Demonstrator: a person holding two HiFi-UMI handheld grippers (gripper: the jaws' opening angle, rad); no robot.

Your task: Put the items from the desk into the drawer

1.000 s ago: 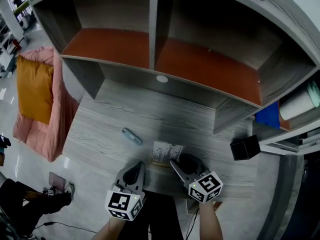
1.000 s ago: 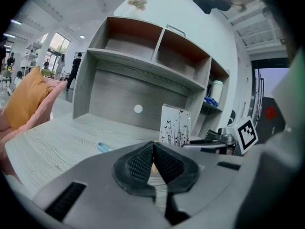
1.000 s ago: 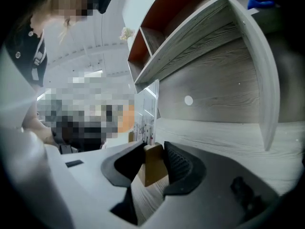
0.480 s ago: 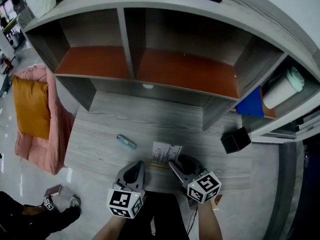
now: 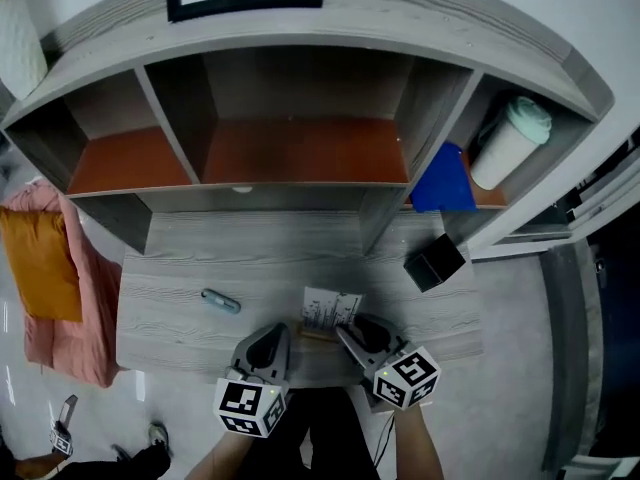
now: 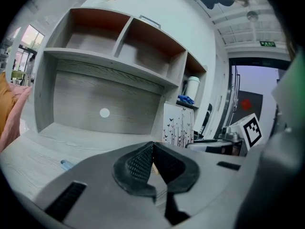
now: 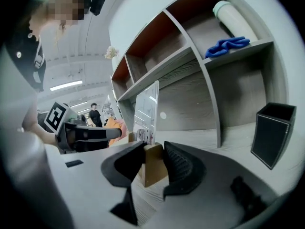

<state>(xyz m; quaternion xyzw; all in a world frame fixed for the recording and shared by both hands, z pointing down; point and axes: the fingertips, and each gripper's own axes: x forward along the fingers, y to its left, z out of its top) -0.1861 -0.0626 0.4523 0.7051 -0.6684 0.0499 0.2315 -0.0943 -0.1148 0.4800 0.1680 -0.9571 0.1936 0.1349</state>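
We are holding both grippers side by side at the near edge of the table (image 5: 200, 258). Our forearms are coming in from the bottom of the head view, and the fingers are pointing away from us toward the shelf unit (image 5: 400, 18). The left gripper (image 6: 151, 149) is showing its fingers pressed together at the tips, with nothing clamped between them. The right gripper (image 7: 153, 159) is clamping its fingers on the wooden base (image 7: 151, 173) of a card stand. The white printed card (image 5: 332, 308) is standing upright in that base, between the two grippers.

The shelf unit is sitting at the back of the table, its compartments showing orange-brown floors. The right compartment is holding an upright white cup with a green lid (image 5: 510, 143), and a crumpled blue cloth (image 5: 442, 190) is lying just beside it on the left. A black open-topped box (image 5: 433, 262) is standing on the table below that compartment, well apart from the right gripper; we are not seeing inside it. A small pale-blue tube (image 5: 220, 302) is lying on the table left of the card stand, apart from the left gripper.
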